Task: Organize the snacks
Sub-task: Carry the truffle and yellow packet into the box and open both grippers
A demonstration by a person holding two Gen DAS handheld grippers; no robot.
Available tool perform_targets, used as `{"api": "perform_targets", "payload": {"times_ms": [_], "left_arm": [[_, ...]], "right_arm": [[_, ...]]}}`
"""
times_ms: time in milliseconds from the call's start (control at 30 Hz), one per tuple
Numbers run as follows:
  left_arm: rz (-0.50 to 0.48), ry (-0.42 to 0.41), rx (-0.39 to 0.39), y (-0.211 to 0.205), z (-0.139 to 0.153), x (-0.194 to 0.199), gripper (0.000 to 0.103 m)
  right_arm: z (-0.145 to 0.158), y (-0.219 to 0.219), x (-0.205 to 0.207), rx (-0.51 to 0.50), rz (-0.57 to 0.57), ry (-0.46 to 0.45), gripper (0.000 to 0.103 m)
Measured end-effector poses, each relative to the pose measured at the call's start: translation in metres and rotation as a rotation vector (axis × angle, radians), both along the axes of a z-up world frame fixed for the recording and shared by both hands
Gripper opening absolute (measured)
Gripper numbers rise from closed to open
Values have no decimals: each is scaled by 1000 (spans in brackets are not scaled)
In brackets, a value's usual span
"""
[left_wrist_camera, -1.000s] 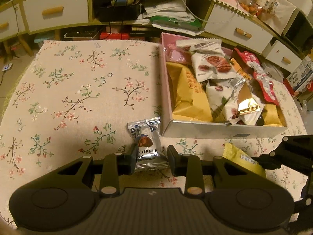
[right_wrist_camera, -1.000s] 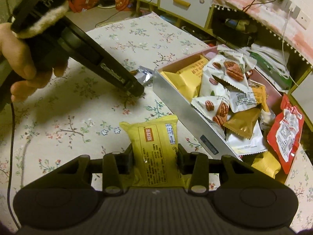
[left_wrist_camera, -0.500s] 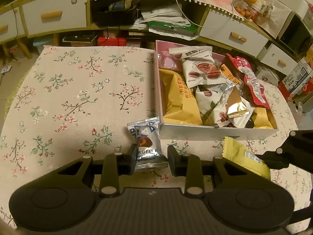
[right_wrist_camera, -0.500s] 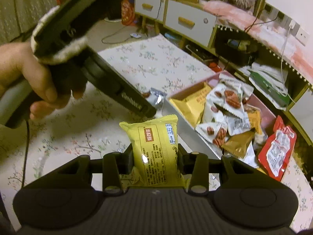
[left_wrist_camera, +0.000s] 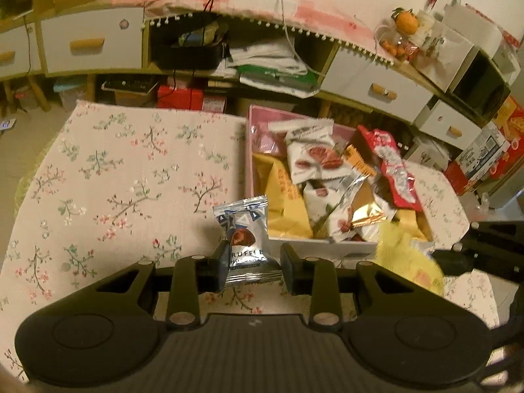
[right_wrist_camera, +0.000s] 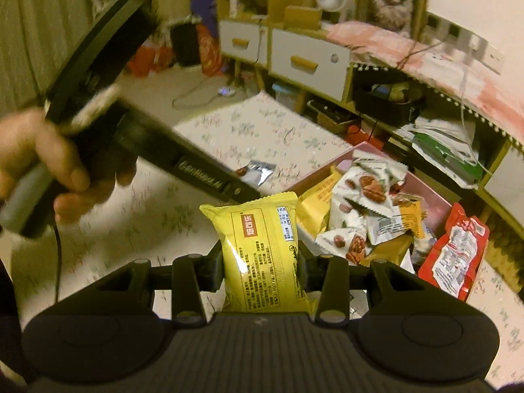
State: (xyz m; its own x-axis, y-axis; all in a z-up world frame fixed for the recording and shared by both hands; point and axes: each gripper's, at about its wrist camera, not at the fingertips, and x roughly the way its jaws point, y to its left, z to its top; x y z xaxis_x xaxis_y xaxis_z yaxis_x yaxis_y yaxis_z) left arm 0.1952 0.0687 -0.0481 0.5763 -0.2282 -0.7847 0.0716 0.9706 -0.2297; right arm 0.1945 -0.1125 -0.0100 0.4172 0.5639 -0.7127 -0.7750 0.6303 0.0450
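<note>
My left gripper [left_wrist_camera: 250,262] is shut on a silver truffle chocolate packet [left_wrist_camera: 245,239] and holds it above the floral tablecloth, just left of the snack box's near corner. The box [left_wrist_camera: 321,249] is pink inside with a white front wall, and it holds several yellow and pecan-printed packets. My right gripper [right_wrist_camera: 260,268] is shut on a yellow biscuit packet [right_wrist_camera: 262,239], held upright in front of the box [right_wrist_camera: 327,167]. In the right wrist view, a hand [right_wrist_camera: 39,163] holds the left gripper with the silver packet [right_wrist_camera: 258,170] at its tip. The yellow packet [left_wrist_camera: 406,258] looks blurred in the left wrist view.
A red packet [right_wrist_camera: 455,255] hangs over the box's right edge. The floral tablecloth [left_wrist_camera: 114,180] stretches away left of the box. Behind the table stand low cabinets with white drawers [left_wrist_camera: 88,42] and shelves [left_wrist_camera: 268,62] crammed with papers and cables.
Both grippers have risen with their packets, so the table and box look farther below. The yellow packet has come closer to the box's near right corner.
</note>
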Motion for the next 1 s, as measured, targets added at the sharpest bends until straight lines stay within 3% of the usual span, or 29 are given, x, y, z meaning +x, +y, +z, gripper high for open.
{"api": "perform_targets", "payload": {"times_ms": [133, 267, 433, 533, 733, 1000], "left_arm": [[14, -36, -32, 4, 8, 2, 38], [17, -69, -49, 4, 13, 6, 38], [-46, -77, -65, -15, 10, 14, 38], [-112, -90, -48, -37, 7, 21, 38], [-218, -134, 17, -79, -1, 37, 38], [-287, -162, 78, -101, -18, 63, 38]], "right_arm": [[12, -22, 11, 85, -68, 13, 39], [23, -58, 31, 184, -209, 21, 39], [20, -110, 56, 314, -443, 68, 39], [7, -122, 64, 341, -523, 104, 39], [-8, -125, 72, 375, -600, 160, 39], [-14, -118, 84, 381, -620, 170, 39]]}}
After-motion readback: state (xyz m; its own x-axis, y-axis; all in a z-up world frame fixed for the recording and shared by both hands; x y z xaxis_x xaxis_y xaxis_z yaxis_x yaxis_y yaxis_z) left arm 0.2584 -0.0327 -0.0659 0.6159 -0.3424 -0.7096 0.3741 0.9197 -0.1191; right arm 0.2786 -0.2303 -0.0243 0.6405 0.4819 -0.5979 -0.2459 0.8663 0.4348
